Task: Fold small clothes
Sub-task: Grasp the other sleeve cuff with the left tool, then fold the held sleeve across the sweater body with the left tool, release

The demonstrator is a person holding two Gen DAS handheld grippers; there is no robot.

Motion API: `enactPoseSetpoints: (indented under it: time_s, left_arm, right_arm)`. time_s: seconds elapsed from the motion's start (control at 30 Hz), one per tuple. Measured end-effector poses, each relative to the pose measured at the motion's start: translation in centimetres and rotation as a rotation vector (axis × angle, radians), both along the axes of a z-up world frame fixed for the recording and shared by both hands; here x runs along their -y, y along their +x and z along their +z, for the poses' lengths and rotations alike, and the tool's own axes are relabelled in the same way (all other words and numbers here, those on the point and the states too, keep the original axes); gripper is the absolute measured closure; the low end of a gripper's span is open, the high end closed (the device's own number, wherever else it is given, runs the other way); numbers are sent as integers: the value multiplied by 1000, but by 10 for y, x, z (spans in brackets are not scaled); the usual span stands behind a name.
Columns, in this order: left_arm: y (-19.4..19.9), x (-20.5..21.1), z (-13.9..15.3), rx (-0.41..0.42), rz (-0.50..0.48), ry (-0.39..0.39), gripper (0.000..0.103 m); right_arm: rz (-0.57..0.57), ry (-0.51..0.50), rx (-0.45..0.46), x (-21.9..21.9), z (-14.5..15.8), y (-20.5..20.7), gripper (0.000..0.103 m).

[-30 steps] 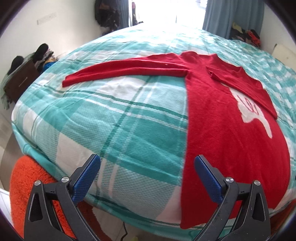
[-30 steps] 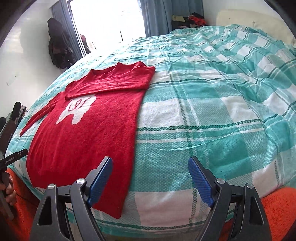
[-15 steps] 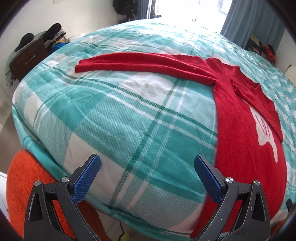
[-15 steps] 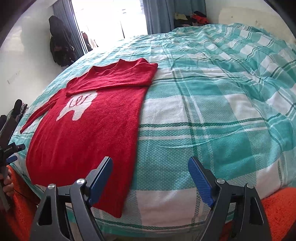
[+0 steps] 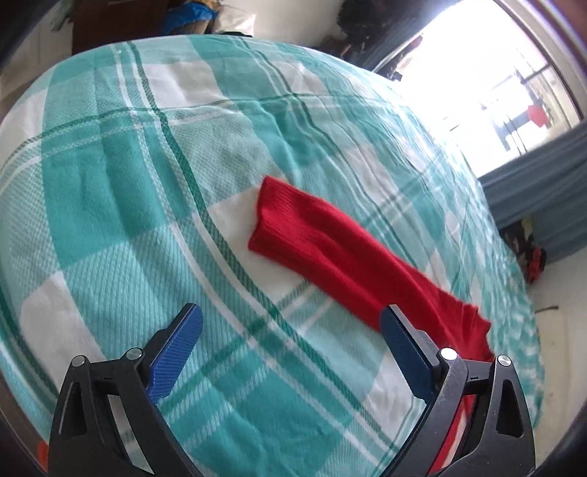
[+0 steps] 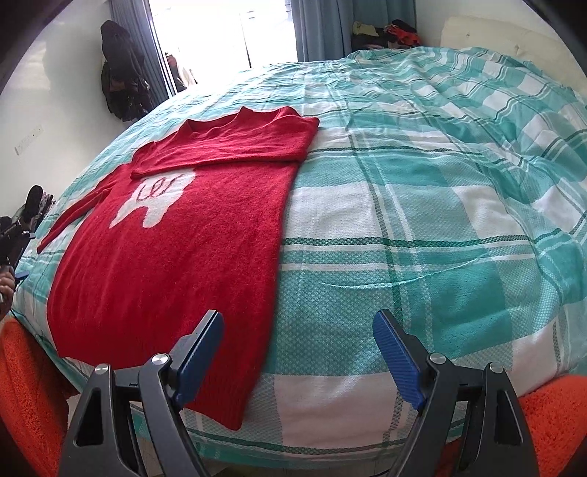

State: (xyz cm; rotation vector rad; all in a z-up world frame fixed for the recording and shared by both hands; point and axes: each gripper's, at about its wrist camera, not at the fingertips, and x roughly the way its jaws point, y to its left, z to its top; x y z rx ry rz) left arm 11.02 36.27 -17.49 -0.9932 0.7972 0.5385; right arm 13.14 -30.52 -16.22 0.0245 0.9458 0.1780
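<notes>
A red sweater [image 6: 176,249] with a white tooth print lies flat on the teal plaid bed [image 6: 422,227]. Its right sleeve is folded across the chest; its left sleeve stretches out to the left. In the left wrist view that outstretched sleeve [image 5: 352,260] lies ahead, its cuff pointing away. My left gripper [image 5: 293,348] is open and empty, hovering over the bed just short of the sleeve. My right gripper [image 6: 297,352] is open and empty near the sweater's hem at the bed's front edge.
An orange rug [image 6: 25,396] lies on the floor by the bed's front edge. Dark clothes [image 6: 121,77] hang by the bright window. A clutter pile [image 6: 389,33] sits at the far corner. My left gripper also shows at the far left of the right wrist view [image 6: 11,238].
My left gripper has swung left and forward over the bed, now facing the outstretched sleeve's cuff. My right gripper has barely moved. Both stay open.
</notes>
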Motion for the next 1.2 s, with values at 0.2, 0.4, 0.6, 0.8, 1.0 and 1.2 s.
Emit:
enactPoseSetpoints:
  time_s: [0.2,0.4,0.6,0.8,1.0,1.2]
  left_arm:
    - [18,-29,-15,5,76,-29,21]
    - [44,-26,-17,-60,36,37,73]
    - [55,-6,-7,-124,-39,91,97]
    - [75,25,19,-176,-130,215,98]
    - [123,72,97,-46,-236,295,98]
    - [203,195,180,119,-502,381,98]
  right_arm:
    - [25,-38,-21,-11,-6,2,20]
    - [40,-63,-34,-17,-10,4,20]
    - [35,-32,-45,-14,-13,7,20]
    - [23,-7,-46,-12,-14,9,20]
    - [25,22,-36,-9,-12,8,20]
    - [7,76,-26,-2,-10,10,20]
